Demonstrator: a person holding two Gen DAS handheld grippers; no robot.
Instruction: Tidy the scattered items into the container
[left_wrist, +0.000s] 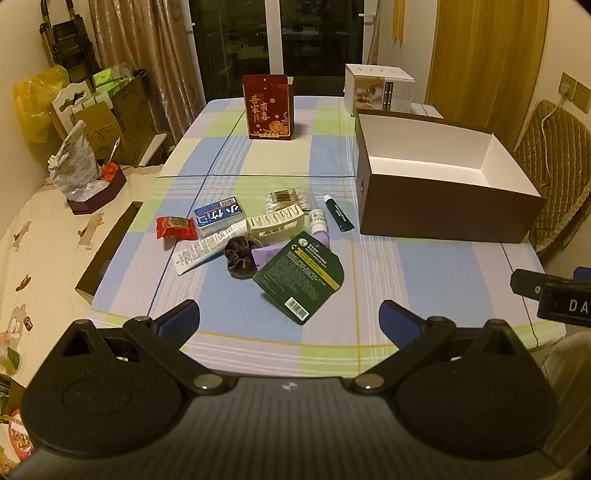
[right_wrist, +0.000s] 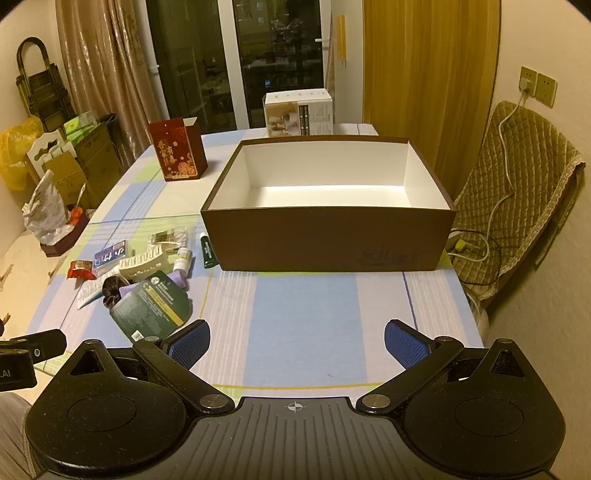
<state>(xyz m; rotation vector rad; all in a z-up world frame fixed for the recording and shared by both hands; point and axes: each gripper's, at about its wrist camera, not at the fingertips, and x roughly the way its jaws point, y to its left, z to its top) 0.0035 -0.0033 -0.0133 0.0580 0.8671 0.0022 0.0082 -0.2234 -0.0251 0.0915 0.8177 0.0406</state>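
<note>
A heap of small items lies mid-table: a dark green packet (left_wrist: 301, 277) (right_wrist: 153, 308), a brown scrunchie (left_wrist: 240, 256), a white tube (left_wrist: 207, 249), a red snack pack (left_wrist: 175, 228), a blue-white pack (left_wrist: 219, 216), a cream rack (left_wrist: 275, 226) and a dark tube (left_wrist: 338, 213). The brown box (left_wrist: 443, 218) (right_wrist: 328, 240), white inside, stands empty to their right. My left gripper (left_wrist: 290, 319) hangs open short of the heap. Open too, my right gripper (right_wrist: 295, 341) hovers over bare cloth before the box.
A red gift bag (left_wrist: 269, 107) (right_wrist: 177, 149) and a white carton (left_wrist: 378, 88) (right_wrist: 298, 113) stand at the far end of the checked tablecloth (left_wrist: 406, 266). A padded chair (right_wrist: 517, 192) is on the right, clutter and a foil bag (left_wrist: 75, 166) on the left.
</note>
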